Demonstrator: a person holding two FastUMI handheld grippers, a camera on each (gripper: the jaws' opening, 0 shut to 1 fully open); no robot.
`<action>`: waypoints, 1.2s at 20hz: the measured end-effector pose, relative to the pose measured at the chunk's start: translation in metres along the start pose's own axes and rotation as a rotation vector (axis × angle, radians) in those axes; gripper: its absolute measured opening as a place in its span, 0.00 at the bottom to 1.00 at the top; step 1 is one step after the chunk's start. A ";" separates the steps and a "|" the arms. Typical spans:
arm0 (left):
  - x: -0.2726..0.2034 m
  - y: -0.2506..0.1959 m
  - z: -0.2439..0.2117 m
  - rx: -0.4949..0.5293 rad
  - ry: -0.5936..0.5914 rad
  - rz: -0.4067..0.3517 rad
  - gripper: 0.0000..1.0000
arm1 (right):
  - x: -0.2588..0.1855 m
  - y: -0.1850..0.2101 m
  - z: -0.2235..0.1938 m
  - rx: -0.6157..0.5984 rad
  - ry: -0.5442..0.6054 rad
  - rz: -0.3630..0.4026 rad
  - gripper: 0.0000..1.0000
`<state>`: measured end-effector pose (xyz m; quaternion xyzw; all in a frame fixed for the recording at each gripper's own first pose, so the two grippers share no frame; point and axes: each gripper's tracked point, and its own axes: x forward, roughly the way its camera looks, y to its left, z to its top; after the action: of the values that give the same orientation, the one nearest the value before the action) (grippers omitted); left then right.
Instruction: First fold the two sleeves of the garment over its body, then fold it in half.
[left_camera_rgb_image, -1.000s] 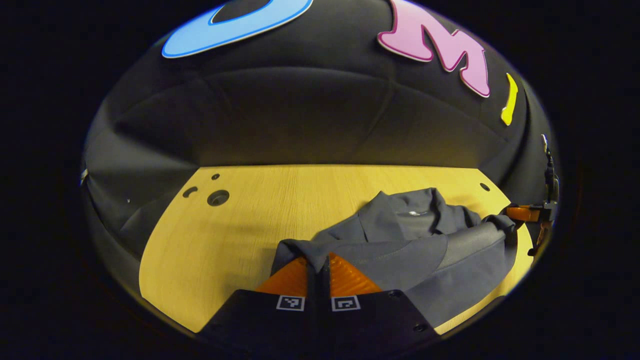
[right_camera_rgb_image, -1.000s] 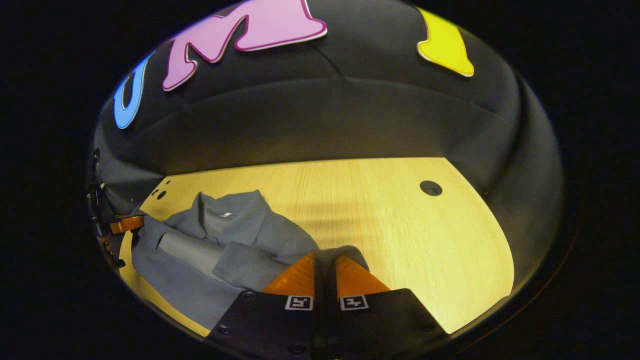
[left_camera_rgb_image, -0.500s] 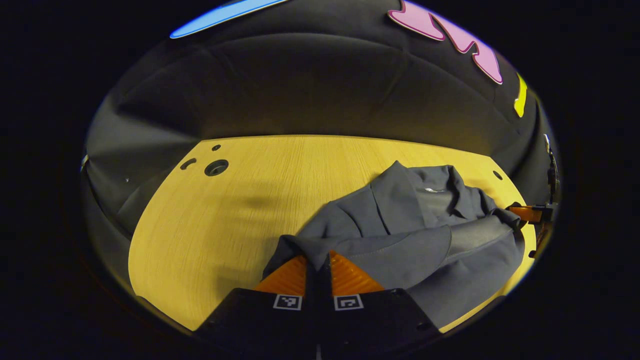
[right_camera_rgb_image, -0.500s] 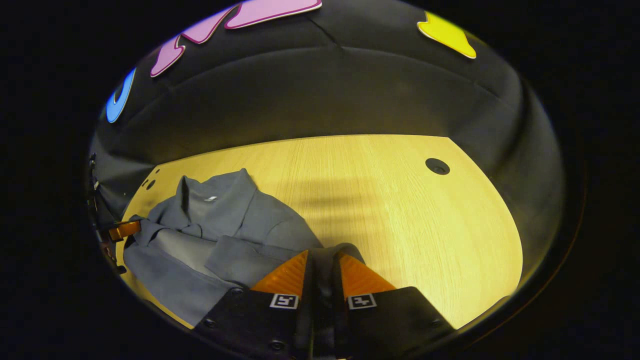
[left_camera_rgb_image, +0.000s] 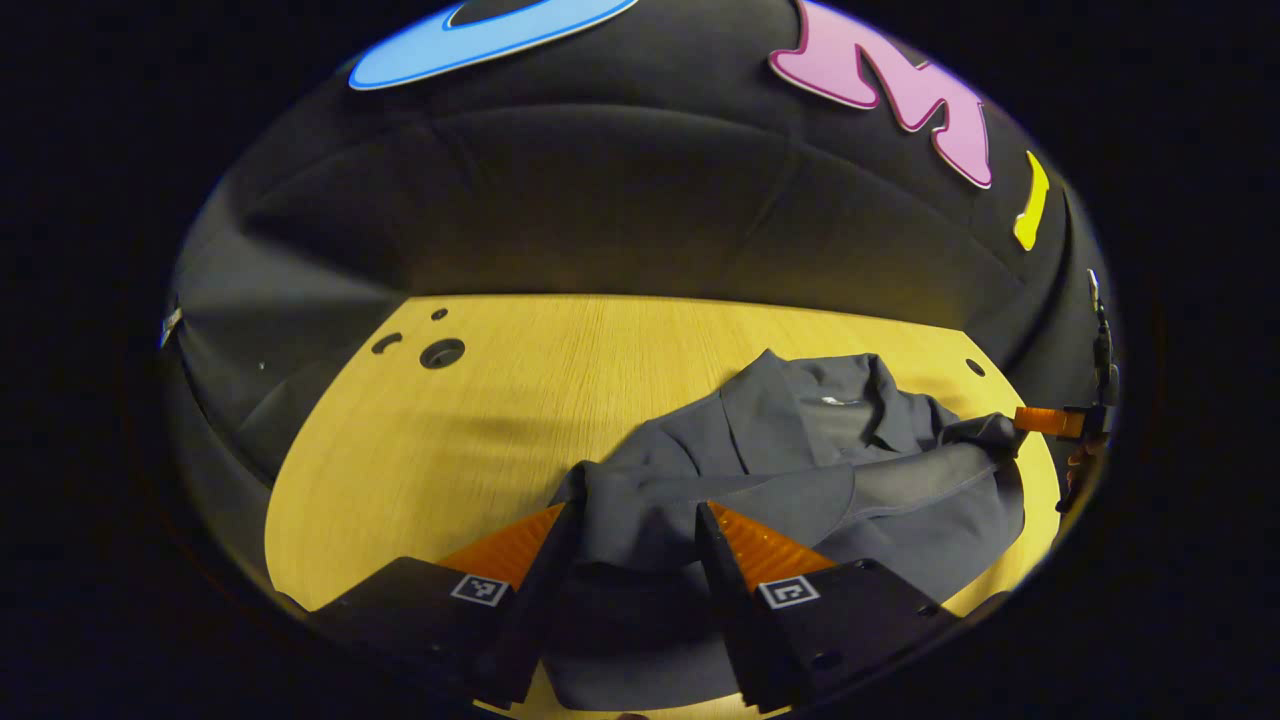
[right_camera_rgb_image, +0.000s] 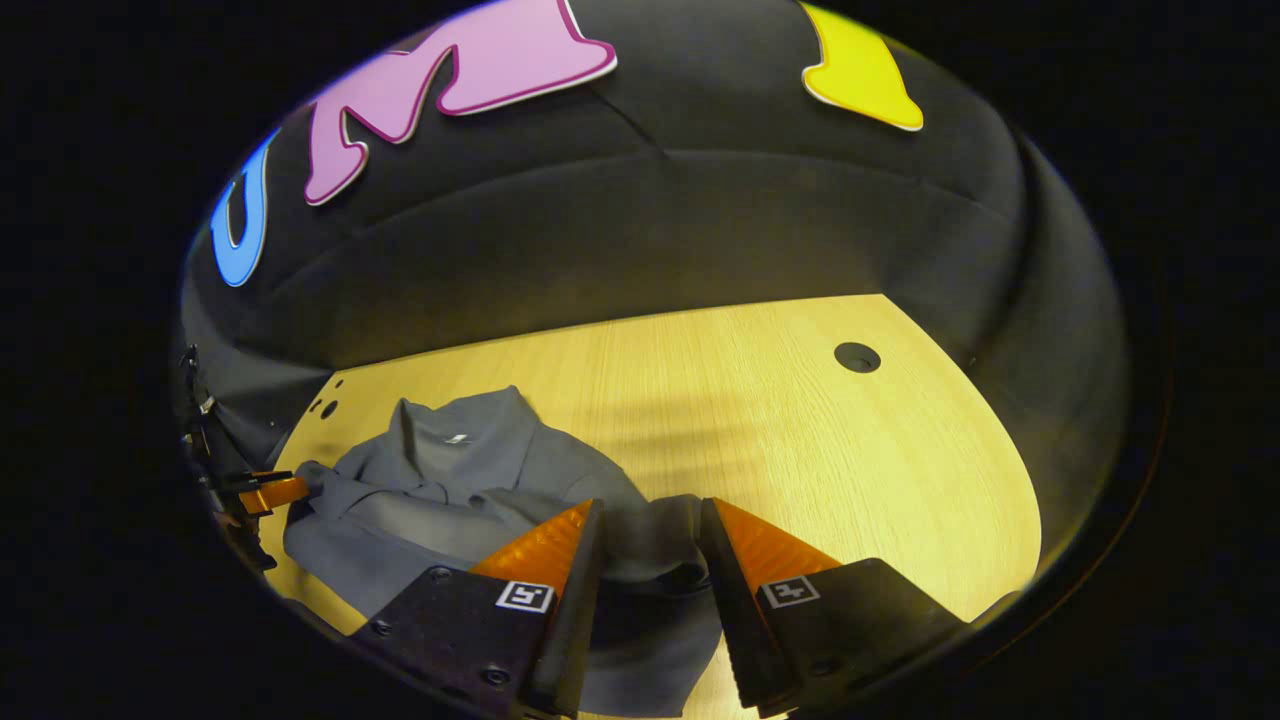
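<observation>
My left hand-held gripper (left_camera_rgb_image: 632, 520) now stands with its fingers spread wide, where half a second ago they were pinched shut on a bunched edge of the grey garment (left_camera_rgb_image: 800, 470); the cloth lies slack between them, and I cannot tell whether either finger touches it. My right hand-held gripper (right_camera_rgb_image: 648, 520) has opened the same way, its fold of cloth lying loose in the gap. The garment rests crumpled on the wooden tabletop (left_camera_rgb_image: 480, 400), collar toward the booth wall, sleeves folded across its body, its near hem close to the tabletop's front edge. Bare wood stretches wide to the left of my left hand-held gripper and to the right of my right one, up to the holes near the far corners.
</observation>
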<state>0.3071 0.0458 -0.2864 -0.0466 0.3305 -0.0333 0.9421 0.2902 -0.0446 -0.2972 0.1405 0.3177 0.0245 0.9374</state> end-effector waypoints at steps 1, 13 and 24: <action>-0.008 -0.004 0.005 0.006 -0.018 -0.010 0.78 | -0.008 0.003 0.003 -0.002 -0.011 0.011 0.60; -0.146 -0.032 0.044 0.055 -0.255 -0.102 0.92 | -0.137 0.045 0.035 -0.060 -0.182 0.140 0.72; -0.242 -0.054 0.013 0.011 -0.298 -0.141 0.92 | -0.225 0.081 0.012 -0.020 -0.250 0.196 0.75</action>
<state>0.1246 0.0154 -0.1207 -0.0690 0.1830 -0.0938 0.9762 0.1220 -0.0006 -0.1328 0.1633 0.1831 0.1014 0.9641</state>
